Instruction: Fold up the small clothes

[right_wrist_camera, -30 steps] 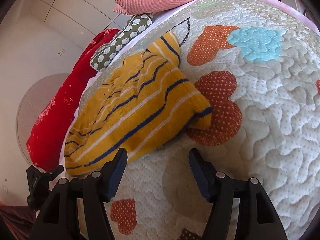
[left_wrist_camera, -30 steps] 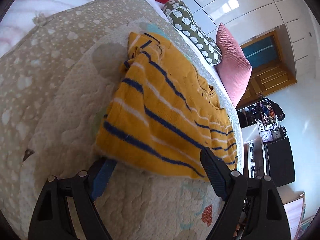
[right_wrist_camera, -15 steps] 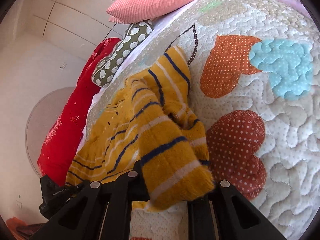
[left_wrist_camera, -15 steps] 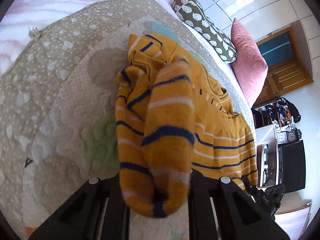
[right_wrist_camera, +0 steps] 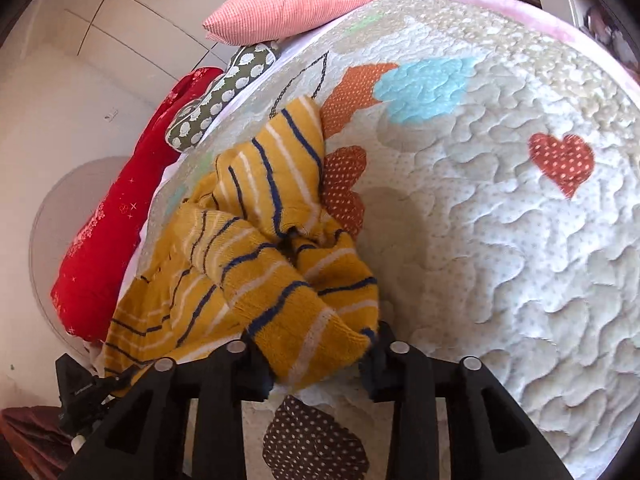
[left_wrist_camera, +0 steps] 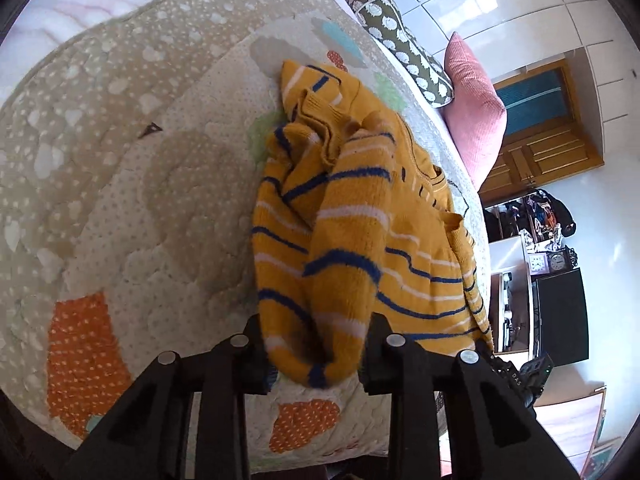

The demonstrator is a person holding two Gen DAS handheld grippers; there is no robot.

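A small mustard-yellow knit sweater (left_wrist_camera: pixel 360 232) with blue and white stripes lies bunched on a quilted bedspread (left_wrist_camera: pixel 132 184). My left gripper (left_wrist_camera: pixel 316 360) is shut on a bunched hem corner of it, lifted off the quilt. In the right wrist view the same sweater (right_wrist_camera: pixel 256 264) shows, and my right gripper (right_wrist_camera: pixel 316 364) is shut on its other hem corner. The fingertips of both grippers are hidden by fabric. The far part of the sweater, with a sleeve, rests on the quilt.
A pink pillow (left_wrist_camera: pixel 474 100), a green patterned bolster (left_wrist_camera: pixel 404 44) and a red cushion (right_wrist_camera: pixel 120 220) lie along the far side of the bed. The quilt (right_wrist_camera: pixel 500 220) spreads wide to the right. The bed edge is just below my left gripper; furniture stands beyond.
Both grippers were open at the sweater's hem a second ago. They have closed on the hem corners and lifted them, bunching the sweater toward its collar.
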